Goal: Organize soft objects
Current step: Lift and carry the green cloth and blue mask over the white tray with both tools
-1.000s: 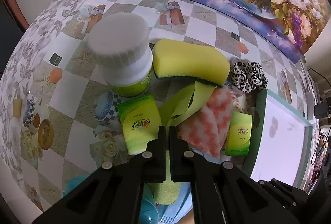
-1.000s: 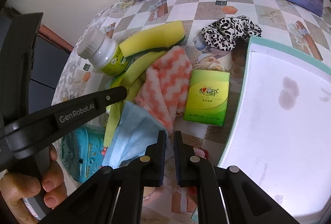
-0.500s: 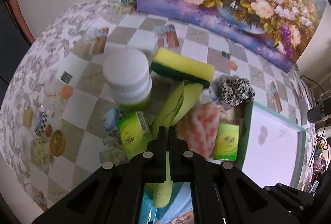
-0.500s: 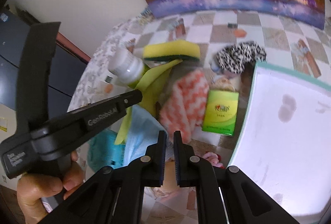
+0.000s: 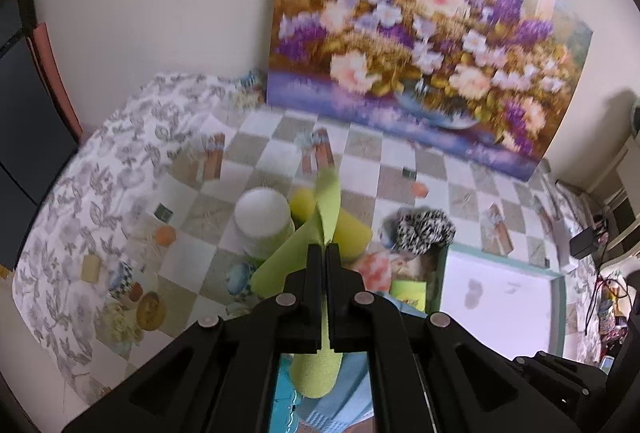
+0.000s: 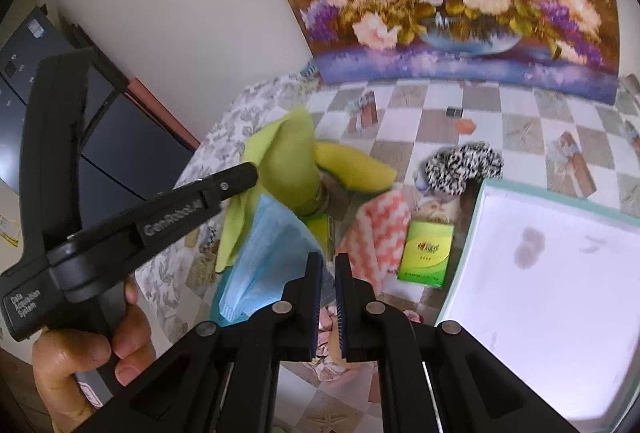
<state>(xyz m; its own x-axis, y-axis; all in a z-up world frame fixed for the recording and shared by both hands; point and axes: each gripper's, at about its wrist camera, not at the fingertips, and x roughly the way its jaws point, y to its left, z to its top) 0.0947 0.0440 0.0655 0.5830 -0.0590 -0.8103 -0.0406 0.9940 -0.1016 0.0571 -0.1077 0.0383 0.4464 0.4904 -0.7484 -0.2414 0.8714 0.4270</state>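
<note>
A: Holding what? The left gripper [image 5: 324, 253] is clamped on the lime-green cloth [image 5: 298, 253], hanging above the sponge [image 5: 352, 233].
B: Carry it to the tray [image 6: 532, 201]. The right gripper [image 6: 328, 265] is barely parted, empty.

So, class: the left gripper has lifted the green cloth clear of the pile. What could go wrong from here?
1. The left gripper pinches the green cloth by a narrow fold; it may slip free.
2. The cloth's hanging end trails beside the white-capped bottle, so a sideways swing could topple it.
3. The blue cloth hangs at the right gripper, whose jaws are nearly shut; whether they really hold it is unclear, so it might drop short of the tray.
</note>
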